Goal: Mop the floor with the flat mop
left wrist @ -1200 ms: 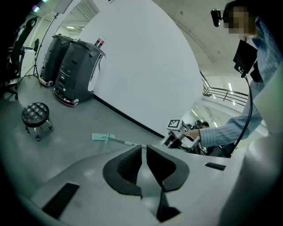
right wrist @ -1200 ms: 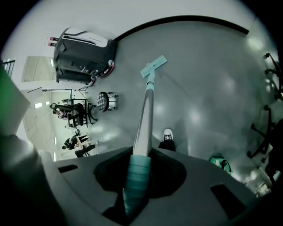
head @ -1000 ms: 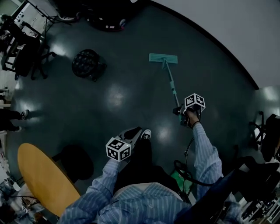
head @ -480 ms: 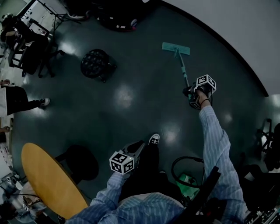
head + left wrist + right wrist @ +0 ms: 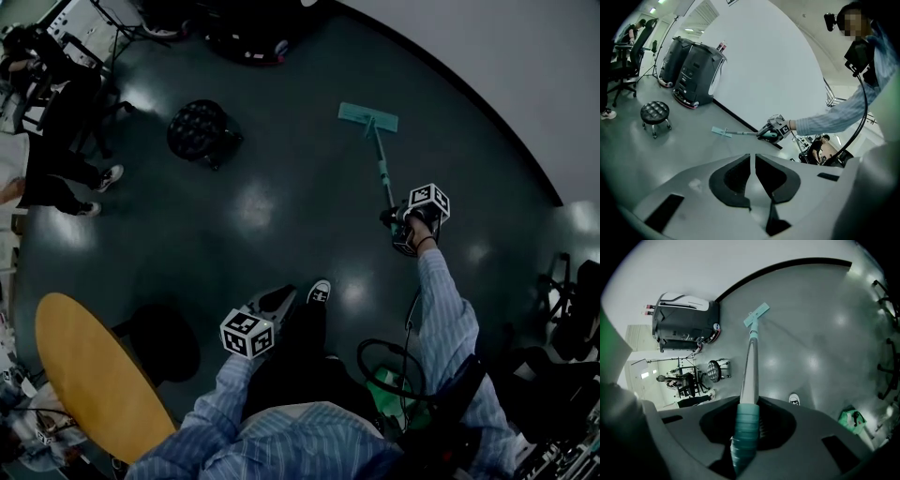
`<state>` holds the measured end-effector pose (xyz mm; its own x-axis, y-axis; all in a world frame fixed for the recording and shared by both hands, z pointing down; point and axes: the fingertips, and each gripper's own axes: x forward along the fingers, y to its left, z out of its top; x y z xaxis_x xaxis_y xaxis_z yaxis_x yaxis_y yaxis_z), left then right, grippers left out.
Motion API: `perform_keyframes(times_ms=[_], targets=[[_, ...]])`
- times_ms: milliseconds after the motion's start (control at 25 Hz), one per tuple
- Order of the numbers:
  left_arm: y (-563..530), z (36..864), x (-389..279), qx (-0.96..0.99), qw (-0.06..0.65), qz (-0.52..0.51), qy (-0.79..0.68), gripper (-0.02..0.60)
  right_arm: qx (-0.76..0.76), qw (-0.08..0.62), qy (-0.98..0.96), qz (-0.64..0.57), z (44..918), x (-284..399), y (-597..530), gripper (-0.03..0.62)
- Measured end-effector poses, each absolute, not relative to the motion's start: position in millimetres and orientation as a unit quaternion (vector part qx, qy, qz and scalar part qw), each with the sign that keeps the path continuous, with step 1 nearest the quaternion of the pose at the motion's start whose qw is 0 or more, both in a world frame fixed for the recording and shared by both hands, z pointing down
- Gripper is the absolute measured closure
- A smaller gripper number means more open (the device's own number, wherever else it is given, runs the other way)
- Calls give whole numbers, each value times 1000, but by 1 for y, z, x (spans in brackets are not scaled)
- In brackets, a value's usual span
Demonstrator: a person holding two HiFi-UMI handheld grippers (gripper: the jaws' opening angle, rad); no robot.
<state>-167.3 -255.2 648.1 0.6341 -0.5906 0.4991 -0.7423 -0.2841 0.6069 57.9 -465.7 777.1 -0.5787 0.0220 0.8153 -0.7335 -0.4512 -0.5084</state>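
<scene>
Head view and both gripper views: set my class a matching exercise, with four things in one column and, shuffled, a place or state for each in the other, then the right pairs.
Column 1
1. mop head
2. right gripper
3. left gripper
4. stool

Column 2
A. shut, with nothing in it
B. lying flat on the floor
C. standing on its legs, left of the mop head in the head view
D. shut on the mop handle

Pairs: 1-B, 2-D, 3-A, 4-C
</scene>
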Motion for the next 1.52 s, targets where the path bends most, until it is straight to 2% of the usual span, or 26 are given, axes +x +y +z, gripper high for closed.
perform_keyframes(times_ms=[560,1160,1520], targets=[[-158,606,-101,845,381,94,-363,546,374,257,-452,768,750,98,-208,522],[-8,582,-85,860,344,74,-370,546,354,277,-450,772,732,136,132,522],[91,570,-61,870,329,78,-359,546,342,293,-450,771,720,170,279,522]])
